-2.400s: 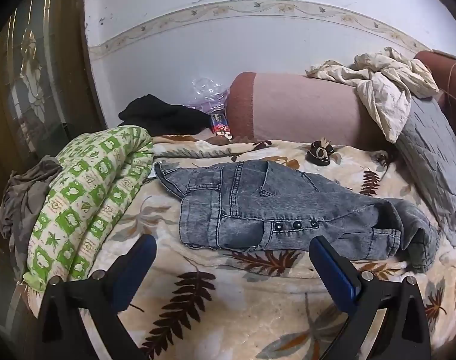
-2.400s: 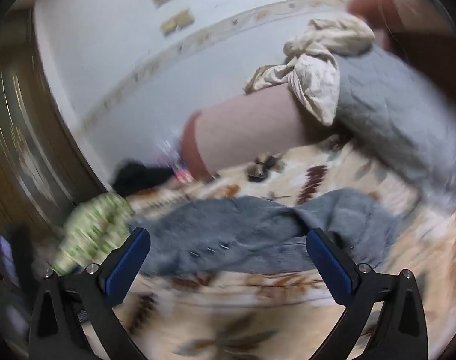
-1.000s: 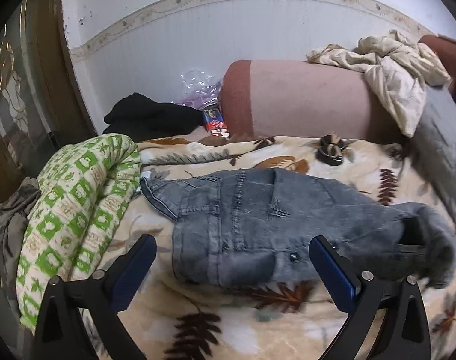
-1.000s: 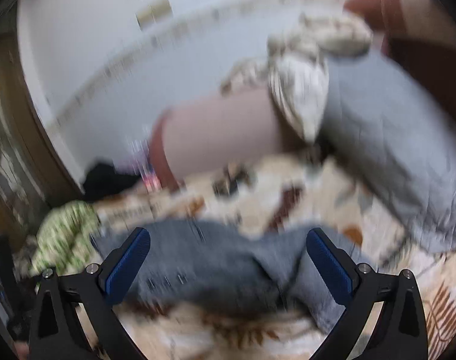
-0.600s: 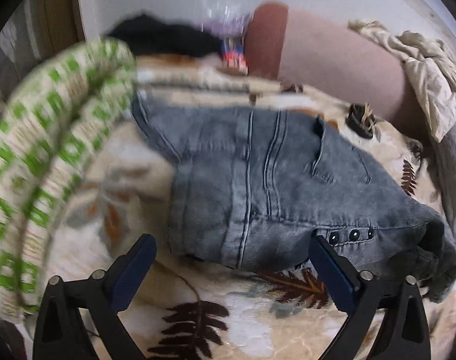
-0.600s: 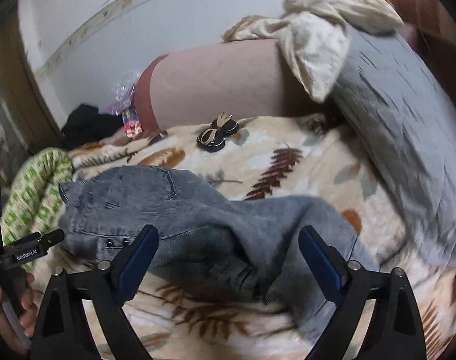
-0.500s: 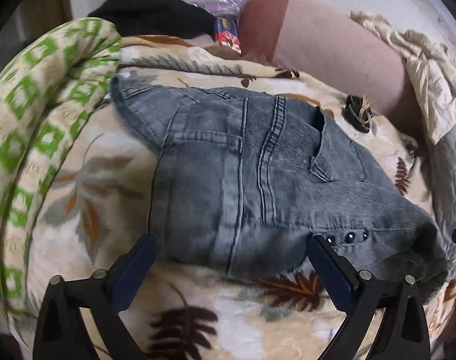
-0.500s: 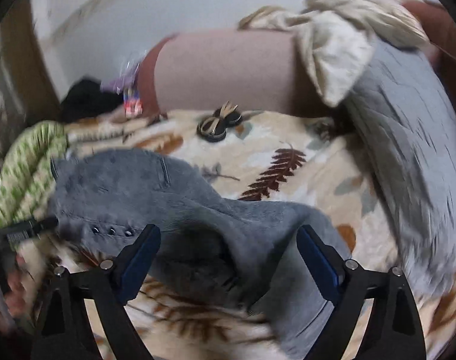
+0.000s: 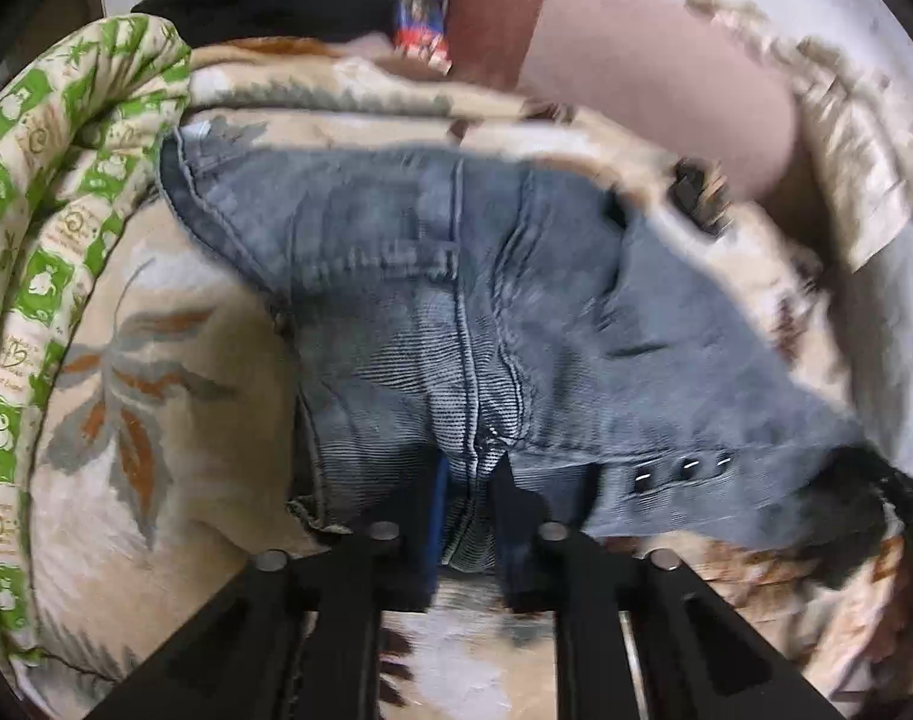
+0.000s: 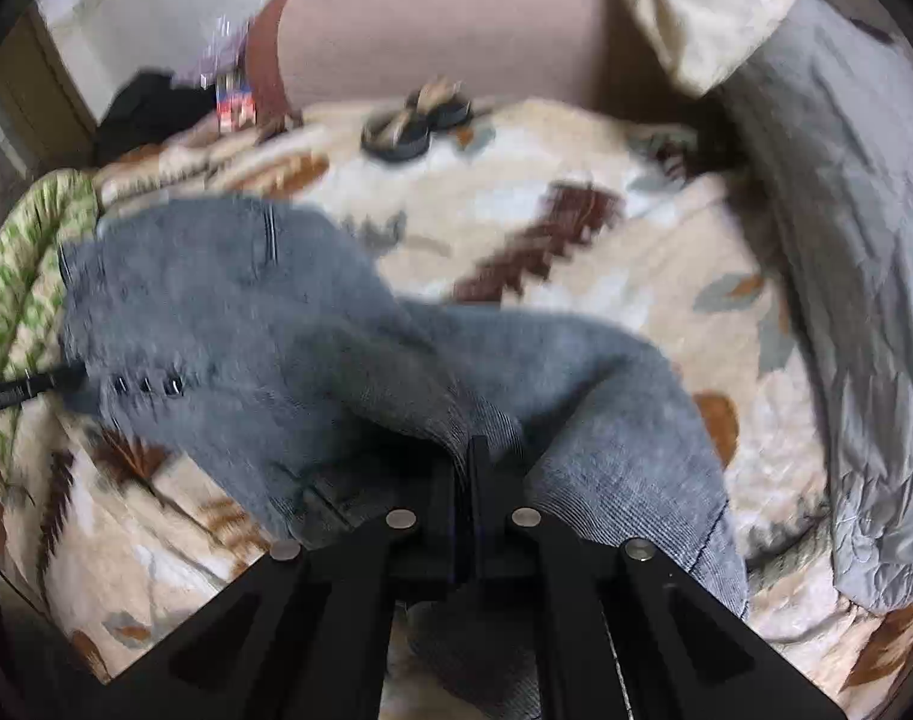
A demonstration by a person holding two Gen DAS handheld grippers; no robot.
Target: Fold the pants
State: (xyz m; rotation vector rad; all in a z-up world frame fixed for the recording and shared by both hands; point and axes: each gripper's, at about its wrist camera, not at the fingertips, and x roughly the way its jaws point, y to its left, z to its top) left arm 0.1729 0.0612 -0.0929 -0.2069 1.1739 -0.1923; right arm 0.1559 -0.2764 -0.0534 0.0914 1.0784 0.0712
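Grey denim pants [image 9: 486, 312] lie crumpled on a leaf-patterned blanket [image 9: 156, 420], waist to the left, legs to the right. My left gripper [image 9: 468, 486] is shut on the near edge of the pants by the crotch seam, left of three dark buttons [image 9: 678, 471]. In the right wrist view the pants [image 10: 276, 348] spread left and the leg end bunches at the front. My right gripper [image 10: 471, 468] is shut on that bunched leg fabric. The left gripper's tip [image 10: 30, 390] shows at the left edge.
A green-and-white quilt [image 9: 54, 228] is rolled along the left. A pink bolster [image 10: 444, 30], a grey pillow [image 10: 846, 240] and a cream cloth [image 10: 708, 6] line the back and right. A black hair clip [image 10: 414, 120] and black clothing [image 9: 264, 0] lie behind.
Both grippers have moved down onto the pants and closed: the left on the near edge by the crotch seam, the right on the bunched leg end. Earlier both were open above the bed.
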